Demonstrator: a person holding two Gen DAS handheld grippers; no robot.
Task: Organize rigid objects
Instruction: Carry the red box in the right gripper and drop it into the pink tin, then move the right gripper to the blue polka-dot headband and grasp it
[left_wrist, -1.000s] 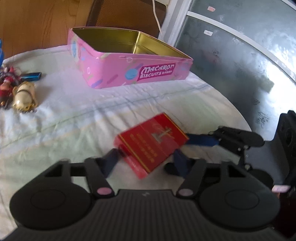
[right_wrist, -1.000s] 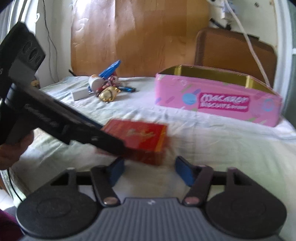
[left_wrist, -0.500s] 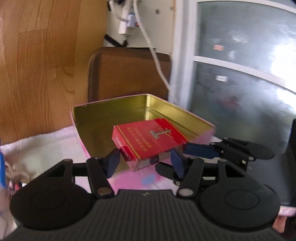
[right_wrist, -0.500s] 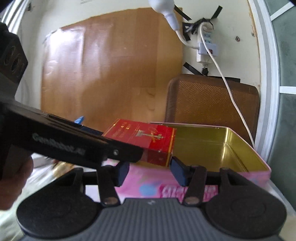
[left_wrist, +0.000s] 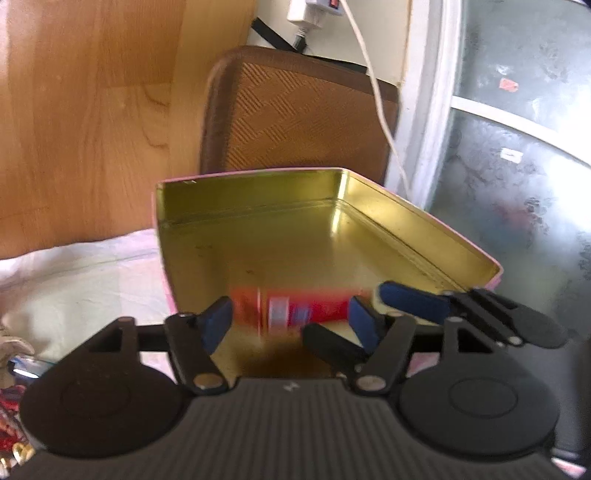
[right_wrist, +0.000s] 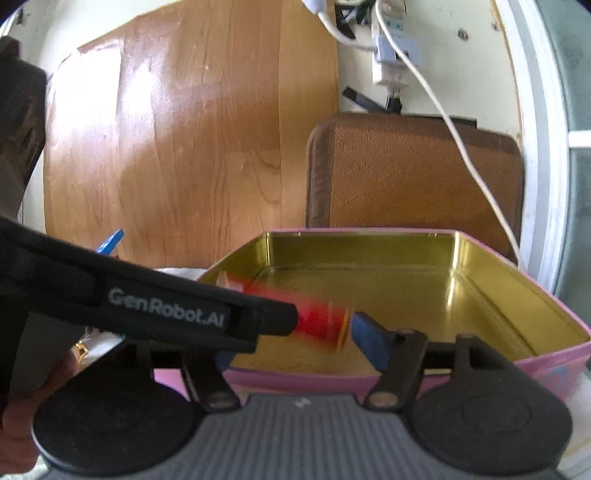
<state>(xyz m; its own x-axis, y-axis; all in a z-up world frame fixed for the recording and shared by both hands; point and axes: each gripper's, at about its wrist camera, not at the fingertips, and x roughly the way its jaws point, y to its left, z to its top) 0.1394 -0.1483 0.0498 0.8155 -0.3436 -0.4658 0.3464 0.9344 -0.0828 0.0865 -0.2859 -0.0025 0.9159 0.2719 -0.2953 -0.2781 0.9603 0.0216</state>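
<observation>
Releasing a red box (left_wrist: 295, 312) into the tin (left_wrist: 424, 236): both hand-held grippers meet over the tin's near end so the box lands inside its gold walls. The left hand-held gripper (left_wrist: 291, 319) and right hand-held gripper (right_wrist: 295, 341) have just been opening; the box, blurred, lies between each pair of blue pads, apparently free of them and low over the tin floor. Whether it rests on the floor cannot be told. Remaining trinkets (left_wrist: 14, 369) lie left of the tin on the cloth (left_wrist: 74, 273), presumably next.
</observation>
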